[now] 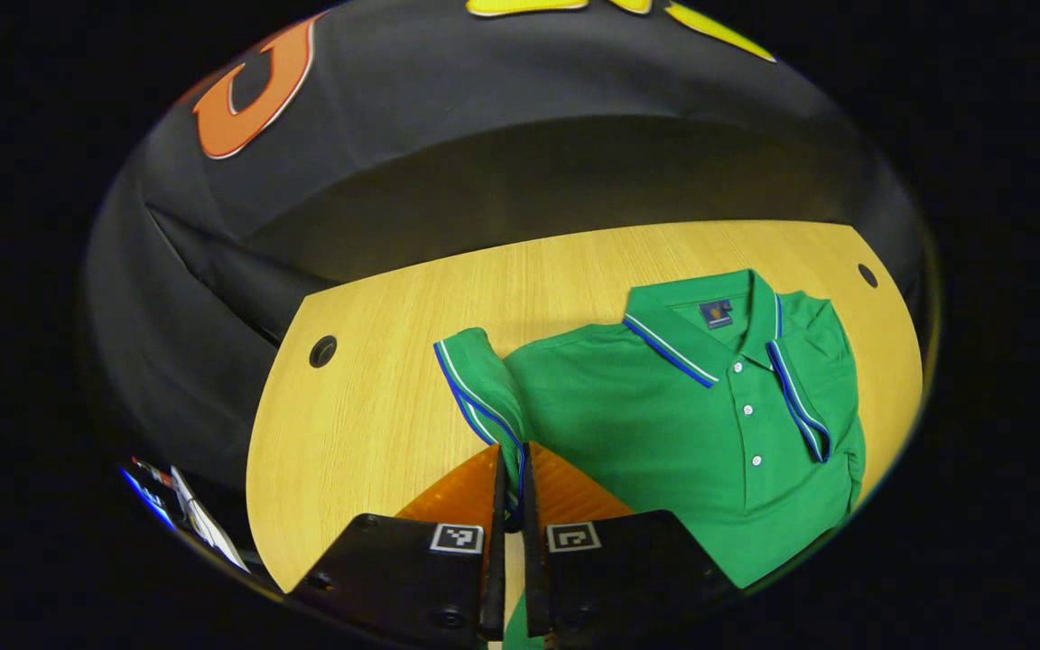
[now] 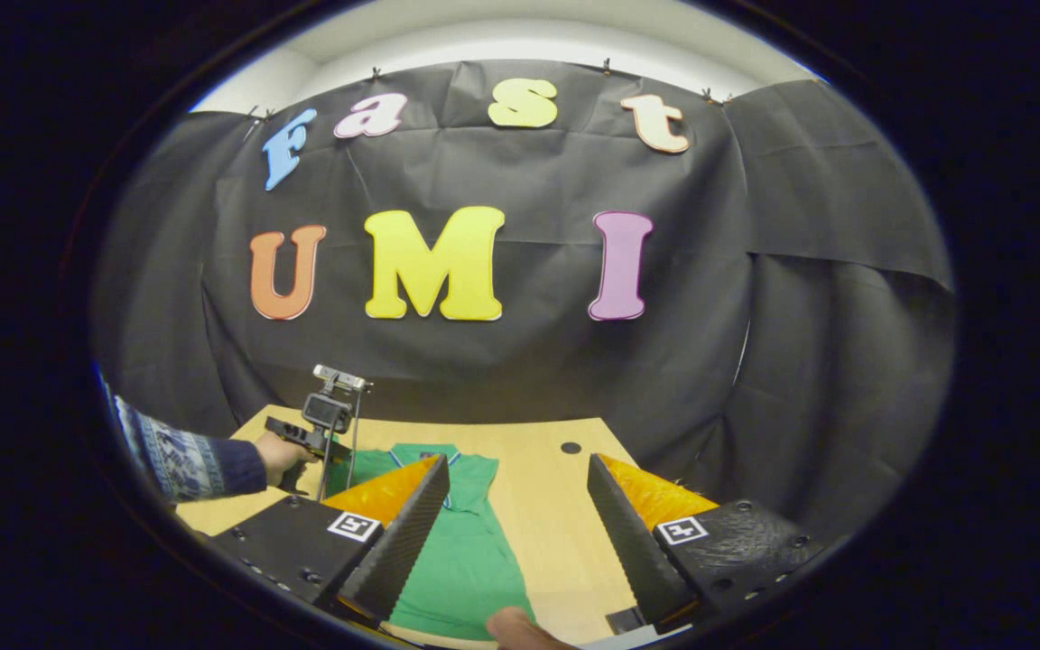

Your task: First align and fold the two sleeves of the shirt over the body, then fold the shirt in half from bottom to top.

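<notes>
Left gripper view: we look down, close over the shirt (image 1: 691,415).
Right gripper view: we sit higher, facing the far wall.
Shared: shirt, table (image 1: 376,397).

Bare table (image 1: 376,397) left of the shirt (image 1: 664,415) — nothing blocking there.

1. A recording booth: black cloth wall (image 2: 520,361) hangs beyond the fingers.
2. Wooden table (image 1: 376,397) with cable holes ahead of the fingers.
3. Small camera stand (image 2: 332,411) far left.
</notes>
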A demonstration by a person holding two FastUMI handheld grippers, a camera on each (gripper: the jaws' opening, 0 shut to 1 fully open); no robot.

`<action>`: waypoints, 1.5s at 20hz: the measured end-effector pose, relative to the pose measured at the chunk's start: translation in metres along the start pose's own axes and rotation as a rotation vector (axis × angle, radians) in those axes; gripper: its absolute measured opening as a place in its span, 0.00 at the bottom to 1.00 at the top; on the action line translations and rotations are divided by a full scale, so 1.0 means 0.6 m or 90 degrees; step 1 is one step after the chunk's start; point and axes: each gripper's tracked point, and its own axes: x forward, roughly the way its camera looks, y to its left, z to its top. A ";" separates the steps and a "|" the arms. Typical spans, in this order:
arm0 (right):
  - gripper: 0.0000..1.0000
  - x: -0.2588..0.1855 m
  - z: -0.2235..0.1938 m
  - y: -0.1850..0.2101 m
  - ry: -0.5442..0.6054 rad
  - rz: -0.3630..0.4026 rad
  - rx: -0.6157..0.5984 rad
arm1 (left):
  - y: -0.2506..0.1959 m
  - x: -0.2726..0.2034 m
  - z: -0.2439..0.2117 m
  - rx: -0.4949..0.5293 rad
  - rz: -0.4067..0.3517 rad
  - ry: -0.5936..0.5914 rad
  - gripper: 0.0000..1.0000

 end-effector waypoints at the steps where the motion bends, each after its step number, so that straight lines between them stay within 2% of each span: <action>1: 0.98 0.004 -0.001 -0.003 0.004 0.001 0.006 | -0.016 0.001 -0.002 0.008 0.005 0.003 0.12; 3: 0.95 0.011 -0.008 -0.011 0.012 -0.001 0.009 | -0.058 0.004 -0.005 0.004 -0.012 0.009 0.12; 5: 0.95 0.015 -0.009 -0.018 0.015 -0.005 0.006 | -0.081 0.000 -0.008 0.017 -0.024 0.018 0.17; 6: 0.95 0.016 -0.007 -0.021 0.015 -0.005 0.007 | -0.102 -0.003 -0.007 0.011 -0.050 0.014 0.34; 7: 0.95 0.016 -0.004 -0.022 0.013 -0.003 0.010 | -0.118 -0.012 0.001 0.004 -0.071 0.001 0.37; 9: 0.95 0.022 -0.001 -0.025 0.008 0.001 0.015 | -0.133 -0.028 0.018 0.002 -0.093 -0.028 0.53; 10: 0.97 0.023 -0.003 -0.024 0.009 0.003 0.018 | -0.134 -0.038 0.021 -0.001 -0.098 -0.034 0.75; 11: 0.95 0.024 -0.007 -0.021 0.012 0.007 0.022 | -0.130 -0.048 0.022 -0.007 -0.094 -0.035 0.70; 12: 0.95 0.026 -0.007 -0.018 0.015 0.012 0.025 | -0.127 -0.056 0.021 -0.015 -0.092 -0.039 0.77; 16: 0.97 0.031 -0.006 -0.003 0.015 0.035 0.021 | -0.103 -0.124 0.037 -0.057 -0.111 -0.095 0.79; 17: 0.95 0.035 -0.006 0.003 0.015 0.042 0.018 | -0.090 -0.149 0.047 -0.062 -0.110 -0.121 0.79; 18: 0.95 0.040 -0.011 0.007 0.015 0.047 0.015 | -0.083 -0.170 0.055 -0.067 -0.112 -0.147 0.95; 19: 0.95 0.042 -0.011 0.012 0.014 0.051 0.012 | -0.072 -0.198 0.062 -0.074 -0.115 -0.173 1.00; 20: 0.95 0.045 -0.012 0.016 0.013 0.055 0.011 | -0.064 -0.223 0.064 -0.080 -0.119 -0.195 0.97; 23: 0.97 0.056 -0.019 0.030 0.023 0.071 0.017 | -0.036 -0.300 0.066 -0.102 -0.123 -0.258 0.97; 24: 0.93 0.059 -0.023 0.032 0.027 0.075 0.021 | -0.023 -0.325 0.067 -0.109 -0.120 -0.282 0.97; 25: 0.97 0.061 -0.022 0.037 0.026 0.082 0.021 | -0.007 -0.349 0.072 -0.112 -0.111 -0.314 0.97; 28: 0.95 0.071 -0.022 0.050 0.011 0.096 -0.003 | 0.040 -0.426 0.073 -0.129 -0.085 -0.398 0.97; 30: 0.95 0.077 -0.028 0.061 0.005 0.107 -0.025 | 0.060 -0.468 0.054 -0.143 -0.077 -0.424 0.96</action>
